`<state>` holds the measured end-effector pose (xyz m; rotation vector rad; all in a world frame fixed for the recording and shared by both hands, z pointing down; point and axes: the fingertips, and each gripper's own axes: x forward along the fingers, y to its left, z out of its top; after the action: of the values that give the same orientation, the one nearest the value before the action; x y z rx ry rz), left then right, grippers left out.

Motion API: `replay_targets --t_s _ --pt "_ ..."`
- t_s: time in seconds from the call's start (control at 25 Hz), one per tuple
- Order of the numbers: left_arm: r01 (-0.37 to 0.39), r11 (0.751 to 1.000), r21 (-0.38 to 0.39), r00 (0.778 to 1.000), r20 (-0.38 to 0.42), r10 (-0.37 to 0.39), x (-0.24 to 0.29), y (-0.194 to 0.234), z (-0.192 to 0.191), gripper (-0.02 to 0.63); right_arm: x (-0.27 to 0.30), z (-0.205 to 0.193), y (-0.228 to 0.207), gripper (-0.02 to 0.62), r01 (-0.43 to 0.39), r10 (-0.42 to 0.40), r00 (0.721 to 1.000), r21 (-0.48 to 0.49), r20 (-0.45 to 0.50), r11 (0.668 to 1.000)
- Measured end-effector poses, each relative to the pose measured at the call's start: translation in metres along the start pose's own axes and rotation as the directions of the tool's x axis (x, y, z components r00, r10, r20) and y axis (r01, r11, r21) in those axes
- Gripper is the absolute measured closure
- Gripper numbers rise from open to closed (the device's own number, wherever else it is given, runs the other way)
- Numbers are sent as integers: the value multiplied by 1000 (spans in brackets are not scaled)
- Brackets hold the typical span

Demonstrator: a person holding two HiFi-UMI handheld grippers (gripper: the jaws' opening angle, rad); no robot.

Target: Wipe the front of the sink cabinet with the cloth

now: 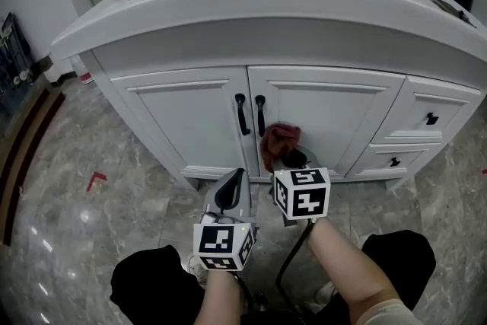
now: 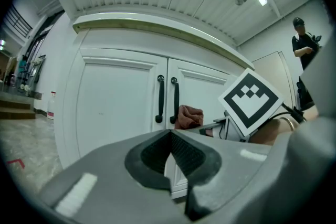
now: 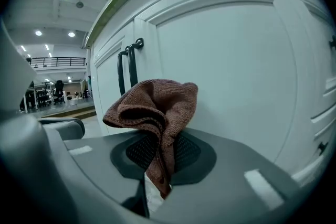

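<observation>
Cloth (image 3: 157,107), brown and bunched, sits pinched in the closed jaws of the right gripper (image 3: 159,157). It lies straight ahead at the right door (image 1: 335,118), beside its handle (image 1: 260,114); whether it touches is unclear. The left gripper (image 2: 170,150), jaws together and empty, is farther back.

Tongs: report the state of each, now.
Left tongs: closed, empty.
Right tongs: closed on the cloth.
</observation>
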<state>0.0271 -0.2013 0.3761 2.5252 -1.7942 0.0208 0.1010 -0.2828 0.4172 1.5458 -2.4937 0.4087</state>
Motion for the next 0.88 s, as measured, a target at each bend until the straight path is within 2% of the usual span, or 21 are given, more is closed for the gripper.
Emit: replay_targets --t_s 0.28,0.64,0.88 --pt "5 999 -33 1000 -5 -6 5 13 -6 606 3 -1 -3 503 -9 9 1000 -28 4 1000" --pt "113 992 -59 993 -16 -115 31 -37 -14 606 -31 -8 -78 505 137 -137 991 -22 4 990" --pt "175 984 -20 984 -37 -175 42 -75 -18 606 -61 -5 -128 505 229 -229 973 19 23 973"
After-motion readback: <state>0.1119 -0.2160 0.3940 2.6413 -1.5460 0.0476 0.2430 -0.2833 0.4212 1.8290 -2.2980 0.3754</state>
